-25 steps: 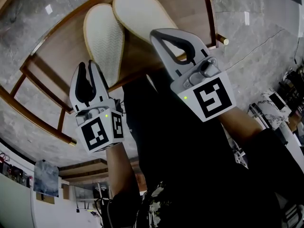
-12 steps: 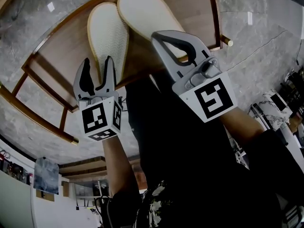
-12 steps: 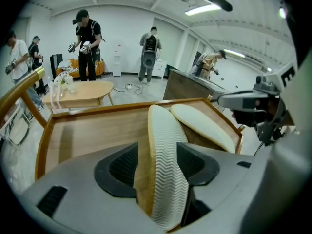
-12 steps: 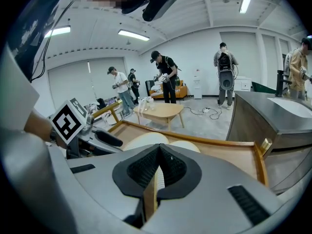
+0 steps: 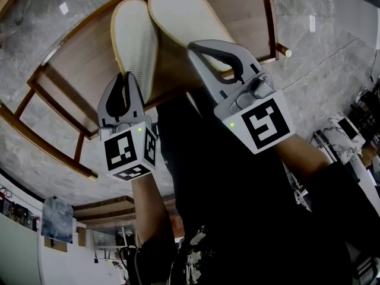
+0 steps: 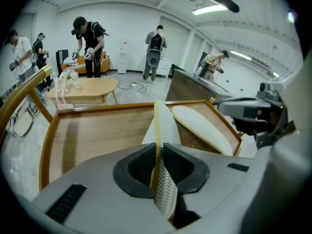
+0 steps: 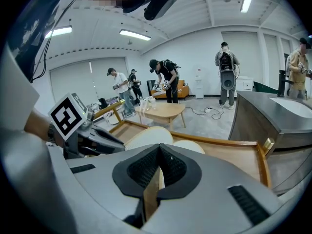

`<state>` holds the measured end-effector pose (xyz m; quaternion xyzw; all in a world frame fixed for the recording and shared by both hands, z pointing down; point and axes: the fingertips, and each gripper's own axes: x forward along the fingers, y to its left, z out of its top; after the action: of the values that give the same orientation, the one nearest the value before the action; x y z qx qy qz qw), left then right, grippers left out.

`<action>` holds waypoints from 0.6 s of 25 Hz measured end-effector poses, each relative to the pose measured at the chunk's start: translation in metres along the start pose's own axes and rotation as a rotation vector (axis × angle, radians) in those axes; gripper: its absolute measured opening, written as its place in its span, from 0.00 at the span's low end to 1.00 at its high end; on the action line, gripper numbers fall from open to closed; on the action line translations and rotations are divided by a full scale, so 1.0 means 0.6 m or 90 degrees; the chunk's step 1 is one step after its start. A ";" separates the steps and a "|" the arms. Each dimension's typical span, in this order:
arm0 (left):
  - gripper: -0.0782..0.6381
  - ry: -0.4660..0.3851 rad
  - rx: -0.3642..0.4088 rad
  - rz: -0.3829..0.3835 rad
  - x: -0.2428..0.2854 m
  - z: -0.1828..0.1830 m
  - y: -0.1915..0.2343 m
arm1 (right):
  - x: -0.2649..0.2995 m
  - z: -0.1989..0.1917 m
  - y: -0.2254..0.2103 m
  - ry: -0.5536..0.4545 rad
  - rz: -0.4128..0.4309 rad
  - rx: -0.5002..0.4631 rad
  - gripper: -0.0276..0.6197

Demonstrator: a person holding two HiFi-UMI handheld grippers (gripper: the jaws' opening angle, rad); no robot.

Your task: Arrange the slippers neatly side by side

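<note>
In the head view, the left gripper point(image 5: 124, 81) is biting on the heel end of the left slipper point(image 5: 135, 40), whose pale sole is showing a fine chevron tread inside a tan rim; its jaws have just been closing, with that heel between them. The right gripper point(image 5: 195, 46) is gripping the heel of the right slipper point(image 5: 178, 13), a smoother cream oval touching the first near the toes. Both are lying on a wooden tray point(image 5: 77, 58) with a raised rim, standing over a grey veined marble floor point(image 5: 332, 52). In the left gripper view, the ribbed black pads are pressing on the left slipper point(image 6: 165, 126), which is standing on edge, while the right slipper point(image 6: 200, 123) is lying flat just beside it. In the right gripper view, the right gripper point(image 7: 157, 177) is pinching a thin tan edge of the right slipper point(image 7: 152, 196). Beyond, people point(image 7: 165, 79) are standing around a low table point(image 7: 163, 111) in a white room under strip lights point(image 7: 137, 34).
</note>
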<state>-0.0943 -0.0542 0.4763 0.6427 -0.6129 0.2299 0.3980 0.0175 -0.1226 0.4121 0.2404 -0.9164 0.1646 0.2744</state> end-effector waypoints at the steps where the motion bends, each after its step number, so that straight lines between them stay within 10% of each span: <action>1: 0.17 -0.009 -0.007 -0.001 -0.004 0.004 -0.002 | 0.001 0.001 0.004 -0.002 0.002 -0.002 0.04; 15: 0.14 -0.071 -0.051 0.038 -0.051 0.027 0.006 | -0.003 0.008 0.025 -0.007 0.020 -0.014 0.04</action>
<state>-0.1049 -0.0482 0.4441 0.6193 -0.6618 0.1808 0.3819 0.0087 -0.1114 0.4047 0.2236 -0.9233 0.1577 0.2694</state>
